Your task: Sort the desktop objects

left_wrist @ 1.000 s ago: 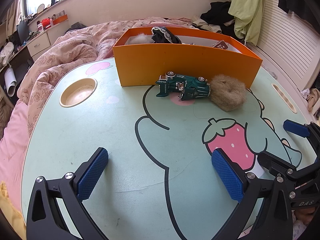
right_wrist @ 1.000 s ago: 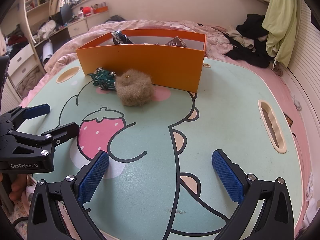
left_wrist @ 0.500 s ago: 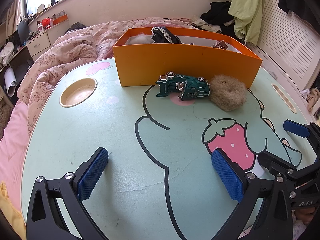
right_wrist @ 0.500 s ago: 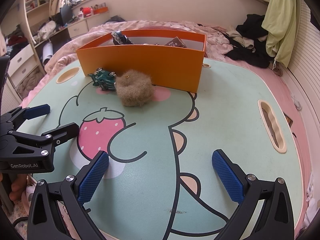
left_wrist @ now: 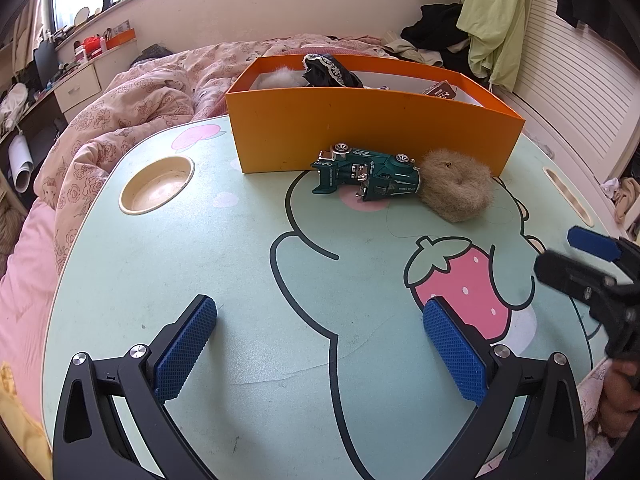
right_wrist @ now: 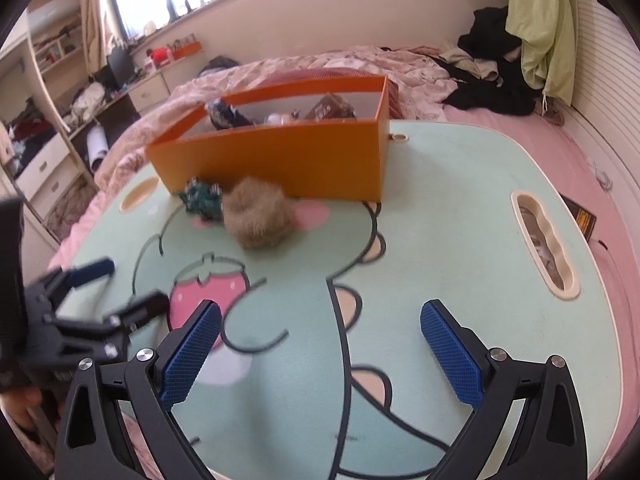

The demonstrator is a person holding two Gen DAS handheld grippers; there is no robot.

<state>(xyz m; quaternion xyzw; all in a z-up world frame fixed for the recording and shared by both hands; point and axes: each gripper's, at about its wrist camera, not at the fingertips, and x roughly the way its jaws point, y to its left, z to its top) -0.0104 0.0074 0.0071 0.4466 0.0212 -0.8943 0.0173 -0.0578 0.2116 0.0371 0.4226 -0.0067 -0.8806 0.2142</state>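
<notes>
Bedroom, lived-in: lap table (left_wrist: 120, 280) set on a bed; pink floral quilt (left_wrist: 132, 108); clothes (left_wrist: 492, 12) heaped and hung by the wall; drawers (left_wrist: 78, 88) under a cluttered windowsill (left_wrist: 100, 38)

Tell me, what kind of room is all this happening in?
Most likely a bedroom: a cartoon-printed lap table sits on a bed with a pink floral quilt, and clothes hang by the wall.

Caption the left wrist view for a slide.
Open left claw over the cartoon table, facing a green toy car and furry scrunchie before the orange box.
</notes>
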